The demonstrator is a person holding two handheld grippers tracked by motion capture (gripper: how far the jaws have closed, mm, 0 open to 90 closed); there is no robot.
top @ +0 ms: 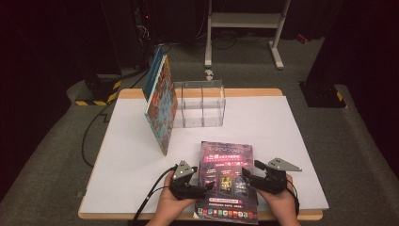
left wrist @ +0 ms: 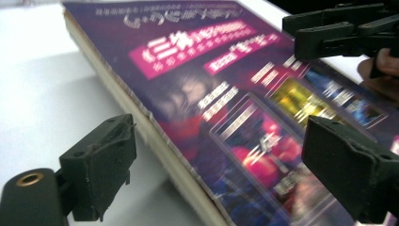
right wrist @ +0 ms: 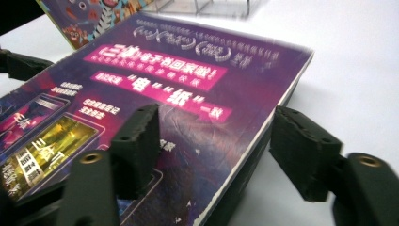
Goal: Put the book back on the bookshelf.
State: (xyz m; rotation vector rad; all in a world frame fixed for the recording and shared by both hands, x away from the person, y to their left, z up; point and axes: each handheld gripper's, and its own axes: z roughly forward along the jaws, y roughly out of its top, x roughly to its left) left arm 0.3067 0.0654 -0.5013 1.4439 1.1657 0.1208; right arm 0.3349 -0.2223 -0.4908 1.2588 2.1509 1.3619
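Note:
A thick purple book (top: 226,179) lies flat at the front edge of the white table (top: 282,141), cover up, with pink title bars. My left gripper (top: 205,187) sits at the book's left edge. In the left gripper view its jaws (left wrist: 223,160) stand wide, one beside the page edge over the table, the other above the cover (left wrist: 226,94). My right gripper (top: 248,178) is at the book's right edge. In the right gripper view its jaws (right wrist: 221,146) straddle that edge of the book (right wrist: 188,94), with a gap on the table side. Neither pair presses on the book.
A colourful picture book (top: 161,103) leans upright against a clear acrylic divided holder (top: 200,103) at the back of the table. A white metal stand (top: 244,21) is on the floor beyond. Cables trail off the table's left front.

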